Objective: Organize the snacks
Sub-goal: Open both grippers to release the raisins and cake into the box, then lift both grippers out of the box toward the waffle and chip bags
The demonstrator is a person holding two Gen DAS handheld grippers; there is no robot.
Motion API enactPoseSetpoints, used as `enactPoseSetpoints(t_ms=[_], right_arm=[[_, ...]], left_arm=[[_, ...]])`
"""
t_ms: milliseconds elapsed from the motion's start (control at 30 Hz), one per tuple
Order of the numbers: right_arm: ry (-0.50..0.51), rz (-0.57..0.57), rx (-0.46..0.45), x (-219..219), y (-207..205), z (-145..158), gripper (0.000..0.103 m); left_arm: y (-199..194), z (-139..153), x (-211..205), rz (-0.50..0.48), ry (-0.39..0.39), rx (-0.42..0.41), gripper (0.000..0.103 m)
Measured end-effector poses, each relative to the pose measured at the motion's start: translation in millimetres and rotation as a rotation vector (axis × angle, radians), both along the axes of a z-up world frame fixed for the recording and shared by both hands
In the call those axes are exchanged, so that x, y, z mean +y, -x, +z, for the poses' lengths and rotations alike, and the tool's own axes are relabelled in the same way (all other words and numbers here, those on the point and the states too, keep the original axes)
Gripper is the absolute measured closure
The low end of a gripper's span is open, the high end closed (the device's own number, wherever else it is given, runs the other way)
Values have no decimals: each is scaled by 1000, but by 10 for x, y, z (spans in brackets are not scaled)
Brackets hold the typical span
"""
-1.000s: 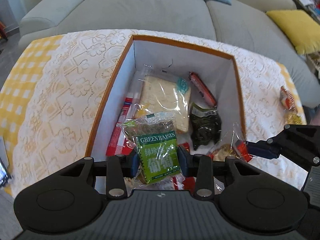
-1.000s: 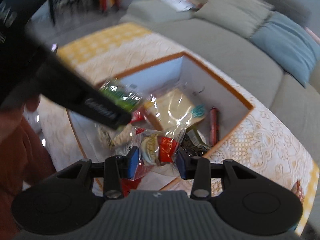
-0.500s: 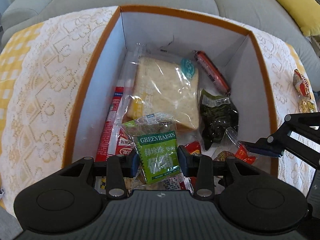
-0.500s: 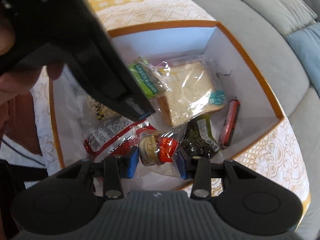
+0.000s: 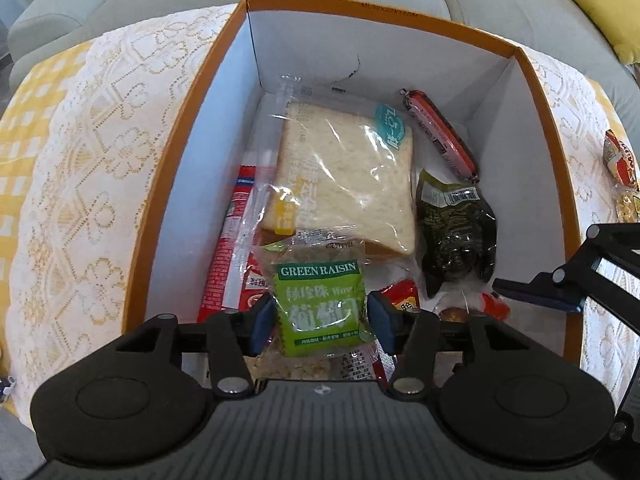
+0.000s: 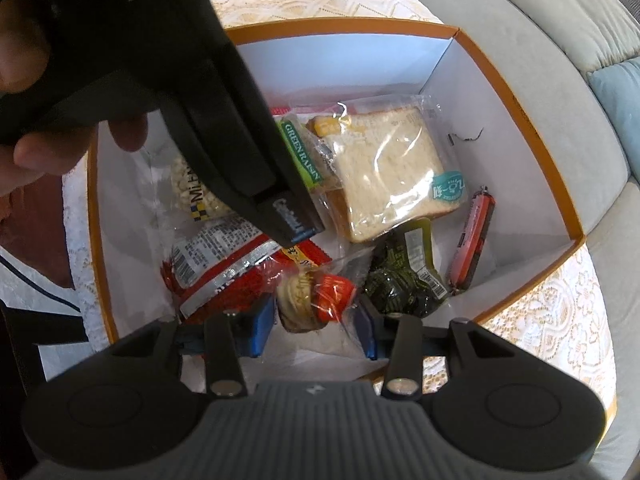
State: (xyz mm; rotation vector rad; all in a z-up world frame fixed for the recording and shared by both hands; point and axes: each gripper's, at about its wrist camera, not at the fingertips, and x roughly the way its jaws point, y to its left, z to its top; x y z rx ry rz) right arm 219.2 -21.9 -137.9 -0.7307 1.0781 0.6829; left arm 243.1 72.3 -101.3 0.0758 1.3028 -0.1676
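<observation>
While both tongs hang over it, the orange-rimmed box [image 5: 168, 184] fills mid-frame, its white interior holding a wrapped bread slice [image 5: 344, 176], a red sausage stick [image 5: 440, 136], a dark green pouch [image 5: 456, 236] and red packets [image 6: 224, 264]. At lower centre of the left view, the left gripper [image 5: 322, 316] pinches a green packet [image 5: 320, 300] lettered "GREEN RAISIN" between its blue pads. At lower centre of the right view, the right gripper [image 6: 318, 326] brackets a clear-wrapped biscuit snack [image 6: 312, 296]; whether the pads press it I cannot tell. Lace tablecloth [image 5: 88, 168] surrounds the box.
</observation>
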Motion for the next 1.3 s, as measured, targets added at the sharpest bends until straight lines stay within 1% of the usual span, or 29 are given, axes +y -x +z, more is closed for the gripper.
enactPoseSetpoints(t_ms=[33, 133, 233, 267, 467, 667, 833, 933, 1033, 1200, 1300], right_arm=[[-3, -5, -4, -5, 4, 17, 56], [-11, -18, -13, -12, 15, 74, 56], [-33, -26, -24, -34, 75, 193, 56], [-41, -33, -34, -46, 99, 240, 56], [-104, -106, -123, -191, 266, 519, 56], [-245, -221, -192, -515, 517, 746, 56], [-339, -325, -268, -804, 749, 833, 54], [-390, -388, -300, -998, 865, 833, 49], [-443, -431, -313, -1178, 983, 797, 44], [-495, -518, -330, -1482, 1136, 639, 43], [-488, -585, -335, -1673, 1162, 513, 43]], left_arm=[[11, 24, -3, -4, 3, -7, 41], [58, 119, -21, -15, 5, -33, 40], [137, 261, -48, -22, -49, -88, 40], [159, 306, -52, -24, -57, -102, 40], [329, 595, -24, -23, -1, -161, 39], [534, 779, -70, -2, 41, -228, 38], [746, 900, -207, -8, 65, -313, 38], [853, 928, -298, -17, 85, -341, 37], [947, 916, -351, -25, 112, -348, 37], [1062, 827, -427, -38, 129, -328, 36], [1149, 762, -493, -73, 126, -324, 36]])
